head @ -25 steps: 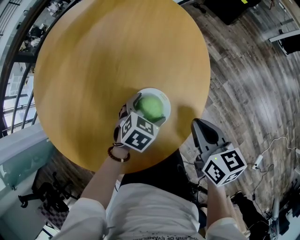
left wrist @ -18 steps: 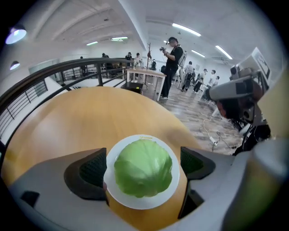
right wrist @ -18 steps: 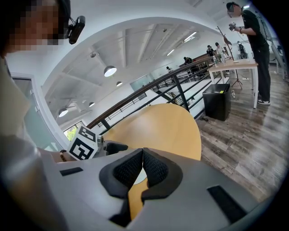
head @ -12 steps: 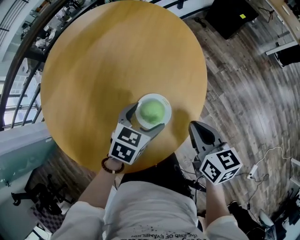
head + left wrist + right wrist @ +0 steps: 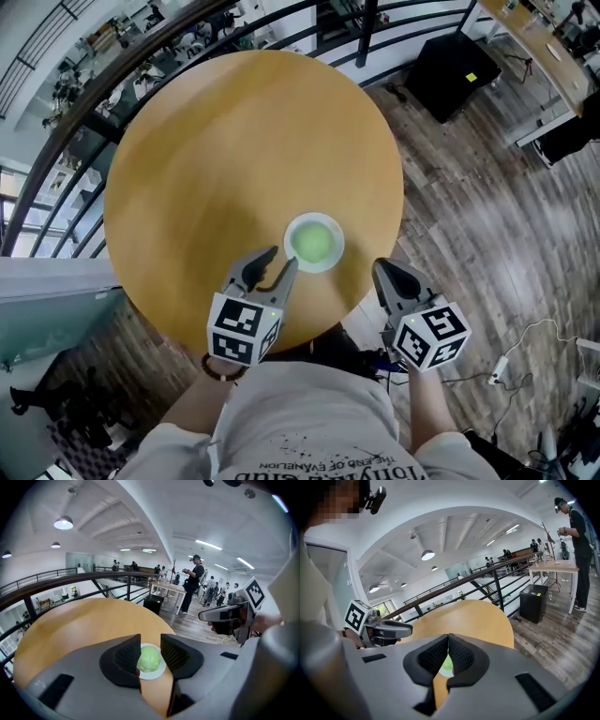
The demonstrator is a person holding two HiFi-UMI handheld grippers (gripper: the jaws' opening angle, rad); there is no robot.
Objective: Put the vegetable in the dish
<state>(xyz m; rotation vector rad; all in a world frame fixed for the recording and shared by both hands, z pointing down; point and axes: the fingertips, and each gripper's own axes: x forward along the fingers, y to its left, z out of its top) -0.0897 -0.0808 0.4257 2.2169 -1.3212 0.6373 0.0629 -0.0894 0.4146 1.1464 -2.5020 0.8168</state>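
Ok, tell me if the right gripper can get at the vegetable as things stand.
Probably yes: the vegetable lies exposed in the dish, and nothing stands between it and the right gripper, though its shut jaws must open first.

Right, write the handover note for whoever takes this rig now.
Left tool: jaws closing, nothing between them; it hovers just short of the dish.
Right tool: shut, empty, by the edge of the table.
Vegetable: lies in the dish, which stands on the table.
Done: vegetable is in the dish.
Left: apparently nothing but moving the tools away.
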